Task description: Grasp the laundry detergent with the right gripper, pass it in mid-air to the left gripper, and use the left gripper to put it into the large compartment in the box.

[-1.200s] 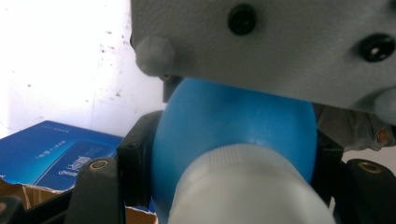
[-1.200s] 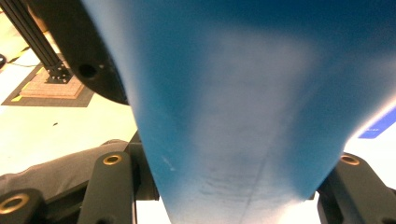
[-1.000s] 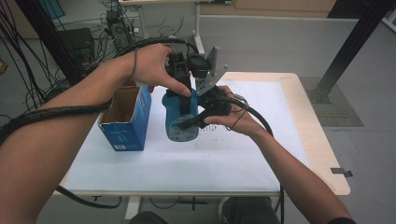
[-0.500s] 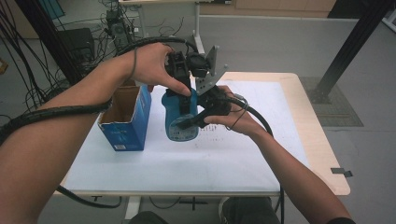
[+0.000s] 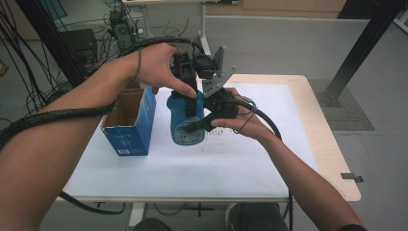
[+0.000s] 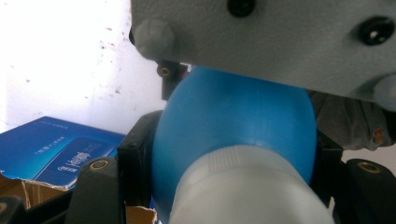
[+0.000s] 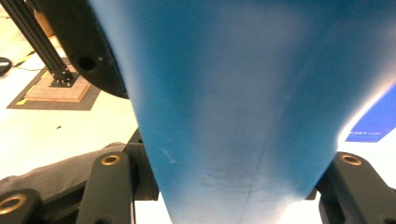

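A blue bottle (image 5: 186, 122) with a white cap (image 6: 247, 186) stands upright over the middle of the white table (image 5: 216, 166). My left gripper (image 5: 184, 83) comes down on its top from above. In the left gripper view its jaws press both sides of the bottle's shoulder (image 6: 233, 121), so the left gripper (image 6: 229, 156) is shut on it. My right gripper (image 5: 202, 122) holds the bottle's body from the right side. In the right gripper view the blue body (image 7: 243, 102) sits tight between the jaws of the right gripper (image 7: 229, 186).
An open blue cardboard box (image 5: 130, 120) stands just left of the bottle and also appears as the box (image 6: 51, 149) in the left gripper view. Wooden table edges lie at the right. Cables and a black frame post stand beyond the table's far left.
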`<state>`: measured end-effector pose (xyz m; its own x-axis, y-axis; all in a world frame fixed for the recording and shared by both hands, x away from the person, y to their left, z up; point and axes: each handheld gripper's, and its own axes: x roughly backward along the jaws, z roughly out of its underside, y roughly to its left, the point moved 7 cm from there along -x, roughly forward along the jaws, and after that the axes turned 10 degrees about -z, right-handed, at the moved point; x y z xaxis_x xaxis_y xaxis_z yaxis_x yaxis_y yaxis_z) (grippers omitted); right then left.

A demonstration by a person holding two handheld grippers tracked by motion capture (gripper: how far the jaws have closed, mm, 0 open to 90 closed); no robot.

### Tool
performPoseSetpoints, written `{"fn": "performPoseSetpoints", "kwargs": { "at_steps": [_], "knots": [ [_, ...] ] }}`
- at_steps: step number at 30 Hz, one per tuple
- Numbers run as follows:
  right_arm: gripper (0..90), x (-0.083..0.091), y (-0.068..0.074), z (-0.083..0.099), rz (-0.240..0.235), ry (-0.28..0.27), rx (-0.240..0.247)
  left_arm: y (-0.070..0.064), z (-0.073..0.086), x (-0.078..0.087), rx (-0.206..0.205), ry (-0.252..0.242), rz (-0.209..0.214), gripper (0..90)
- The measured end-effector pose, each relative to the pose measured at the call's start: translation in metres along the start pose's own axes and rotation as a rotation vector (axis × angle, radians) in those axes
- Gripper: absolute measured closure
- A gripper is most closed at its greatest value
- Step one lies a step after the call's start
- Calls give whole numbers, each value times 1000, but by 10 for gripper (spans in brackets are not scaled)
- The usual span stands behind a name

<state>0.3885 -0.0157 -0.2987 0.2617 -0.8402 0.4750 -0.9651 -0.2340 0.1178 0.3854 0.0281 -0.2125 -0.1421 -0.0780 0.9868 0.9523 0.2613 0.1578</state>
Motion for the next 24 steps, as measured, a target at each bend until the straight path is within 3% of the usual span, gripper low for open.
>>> {"fn": "performPoseSetpoints", "kwargs": {
  "at_steps": [24],
  "knots": [
    [420, 4, -3, -1, 9, -18, 11, 3, -2, 3, 10, -7, 0, 361]
  ]
}}
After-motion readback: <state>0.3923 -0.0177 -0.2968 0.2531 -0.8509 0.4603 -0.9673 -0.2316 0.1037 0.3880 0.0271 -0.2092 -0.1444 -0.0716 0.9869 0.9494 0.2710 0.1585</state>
